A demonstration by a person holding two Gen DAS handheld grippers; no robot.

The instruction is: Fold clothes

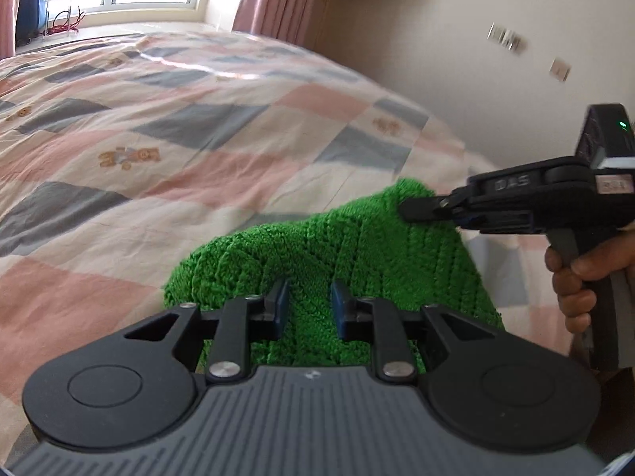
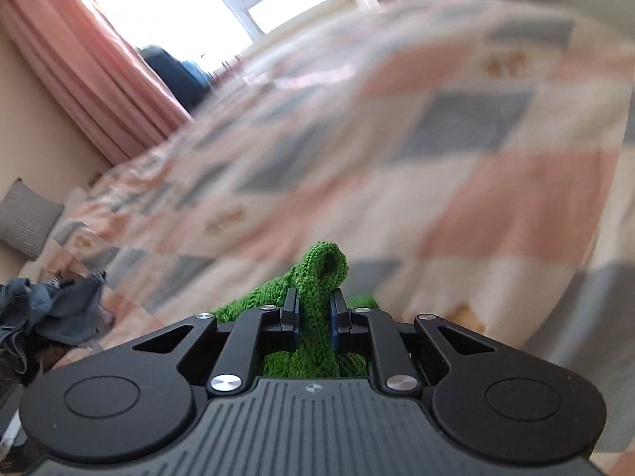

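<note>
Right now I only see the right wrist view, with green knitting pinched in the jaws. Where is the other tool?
Observer: The left gripper is close by, on the same green knit. The fabric runs between its jaws, but I cannot tell whether they pinch it.
Operator: And who holds my tool?
Observer: A hand is wrapped around the handle of the right gripper, at the knit's raised corner.

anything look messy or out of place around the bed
The green knit garment is bunched, not flat, pinched by both the left tongs and the right tongs. Beside the checked quilt, a heap of blue denim clothes lies crumpled and unfolded. Nothing looks damaged or spilled.
</note>
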